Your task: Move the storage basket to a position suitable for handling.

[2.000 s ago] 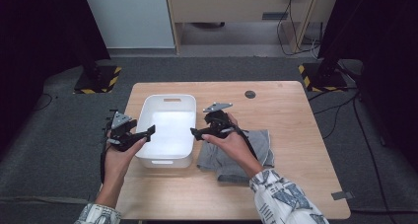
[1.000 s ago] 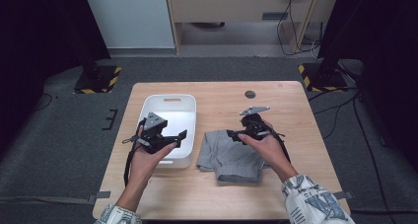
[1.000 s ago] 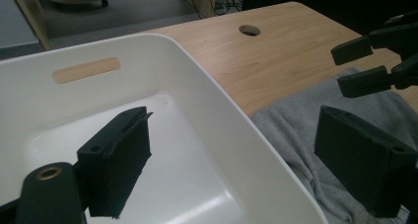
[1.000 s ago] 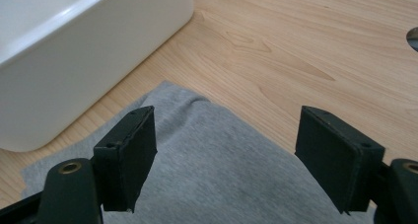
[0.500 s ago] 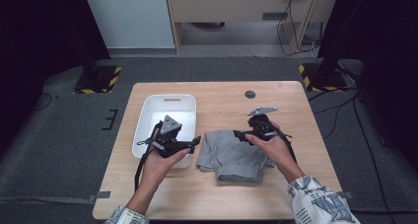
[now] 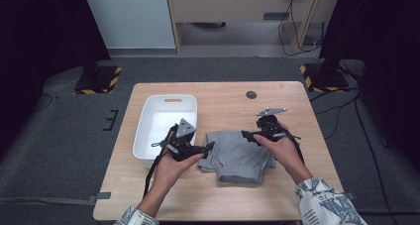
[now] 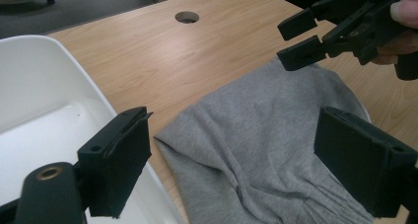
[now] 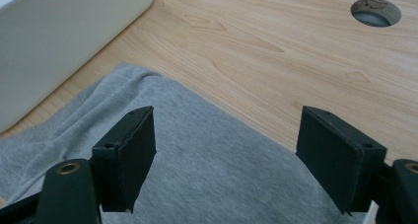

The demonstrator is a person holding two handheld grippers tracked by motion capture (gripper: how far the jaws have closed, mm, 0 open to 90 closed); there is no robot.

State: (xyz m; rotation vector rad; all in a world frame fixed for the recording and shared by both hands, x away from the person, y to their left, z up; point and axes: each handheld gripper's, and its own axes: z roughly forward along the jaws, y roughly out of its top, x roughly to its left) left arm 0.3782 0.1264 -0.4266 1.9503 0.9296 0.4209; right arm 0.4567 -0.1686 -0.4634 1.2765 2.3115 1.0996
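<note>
Both hand-held grippers, left [image 6: 210,145] and right [image 6: 244,134], are held wide open and empty over the grey garment [image 6: 237,158] (beside the white bin [image 6: 148,131]); its edges are to be pinched next.

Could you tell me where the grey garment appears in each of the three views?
High view: grey garment lies centre, between both grippers, right of the white bin.
Left gripper view: garment centre to lower right.
Right gripper view: garment lower left and centre.
Shared landmark: the round hole in the table.
</note>
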